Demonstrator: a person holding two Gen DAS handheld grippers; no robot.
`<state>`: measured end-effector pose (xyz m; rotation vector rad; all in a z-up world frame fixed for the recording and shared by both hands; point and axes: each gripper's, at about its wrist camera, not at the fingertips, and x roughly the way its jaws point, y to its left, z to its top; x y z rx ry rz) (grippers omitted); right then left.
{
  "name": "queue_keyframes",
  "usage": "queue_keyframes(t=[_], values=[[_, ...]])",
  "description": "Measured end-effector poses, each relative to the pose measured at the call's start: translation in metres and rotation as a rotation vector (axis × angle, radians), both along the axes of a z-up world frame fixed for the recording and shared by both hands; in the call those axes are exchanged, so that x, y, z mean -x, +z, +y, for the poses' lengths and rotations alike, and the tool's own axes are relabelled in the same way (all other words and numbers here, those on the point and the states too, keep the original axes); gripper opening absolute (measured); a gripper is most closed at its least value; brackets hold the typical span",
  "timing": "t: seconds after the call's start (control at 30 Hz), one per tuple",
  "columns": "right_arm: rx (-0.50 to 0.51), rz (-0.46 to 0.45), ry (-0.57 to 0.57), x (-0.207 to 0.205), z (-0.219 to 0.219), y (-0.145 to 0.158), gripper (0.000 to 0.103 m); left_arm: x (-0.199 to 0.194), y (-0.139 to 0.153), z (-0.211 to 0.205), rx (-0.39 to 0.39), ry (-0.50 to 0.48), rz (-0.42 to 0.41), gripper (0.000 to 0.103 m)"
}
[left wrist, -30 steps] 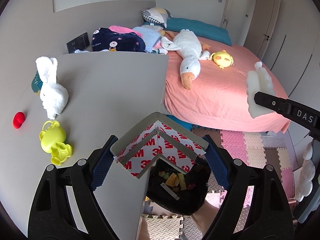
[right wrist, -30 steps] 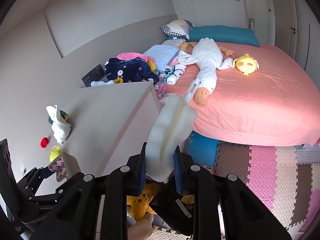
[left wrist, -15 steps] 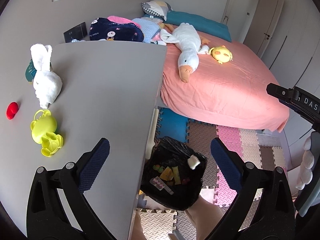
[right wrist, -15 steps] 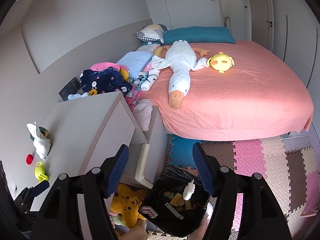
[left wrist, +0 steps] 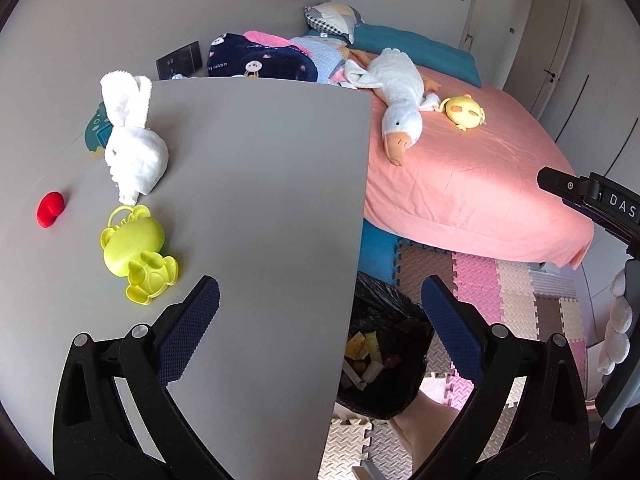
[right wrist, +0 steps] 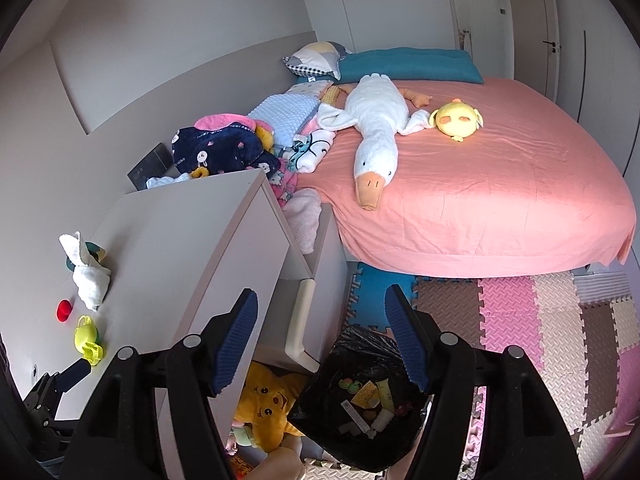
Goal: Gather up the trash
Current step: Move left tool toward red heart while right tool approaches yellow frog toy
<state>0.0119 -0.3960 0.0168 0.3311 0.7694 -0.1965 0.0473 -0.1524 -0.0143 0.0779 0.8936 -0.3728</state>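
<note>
A black trash bag [left wrist: 384, 356] stands on the floor beside the grey dresser [left wrist: 260, 208], with several scraps of trash inside; it also shows in the right wrist view [right wrist: 368, 400]. My left gripper [left wrist: 320, 312] is open and empty, held above the dresser's right edge. My right gripper [right wrist: 322, 340] is open and empty, held above the bag. On the dresser top lie a red cap-like piece [left wrist: 50, 209], a yellow-green frog toy [left wrist: 136, 252] and a white towel rabbit [left wrist: 132, 148].
A bed with a pink sheet [right wrist: 500, 184] carries a white goose plush [right wrist: 376, 132] and a yellow chick plush [right wrist: 456, 118]. Foam puzzle mats [right wrist: 540, 320] cover the floor. A yellow plush [right wrist: 264, 404] lies under the dresser. A person's leg [left wrist: 428, 432] stands by the bag.
One second ago my left gripper held a red-and-white 3M paper and my right a white foam piece. Both opened and the items dropped into the bag. My left gripper has since shifted over the dresser.
</note>
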Motion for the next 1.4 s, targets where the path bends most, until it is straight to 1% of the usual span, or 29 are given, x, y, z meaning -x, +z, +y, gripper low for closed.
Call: queue_keyframes(t=[0.1,0.23,0.4,0.63,0.8,0.97,1.2,1.4], values=[[0.006,0.002,0.024,-0.005,0.013,-0.002,0.067,-0.001,-0.002,0.011,0.006,0.022,0.002,0.098],[0.010,-0.010,0.054,-0.010,0.031,-0.005,0.067,-0.003,-0.004,0.031,0.016,0.080,0.007,0.098],[0.008,-0.012,0.101,-0.020,0.056,-0.009,0.067,-0.006,-0.007,0.059,0.011,0.134,0.008,0.098],[0.008,-0.015,0.186,-0.037,0.100,-0.013,0.067,-0.010,-0.003,0.103,0.007,0.211,-0.010,0.098],[-0.018,-0.006,0.245,-0.047,0.131,-0.021,0.067,-0.018,-0.003,0.137,0.019,0.276,-0.011,0.098],[-0.008,0.015,0.298,-0.057,0.162,-0.029,0.067,-0.025,-0.005,0.168,0.029,0.335,-0.013,0.098],[0.001,0.030,0.369,-0.066,0.200,-0.035,0.067,-0.036,-0.010,0.199,0.026,0.375,-0.007,0.098],[-0.005,0.045,0.442,-0.070,0.231,-0.042,0.067,-0.046,-0.012,0.218,0.017,0.389,-0.002,0.098]])
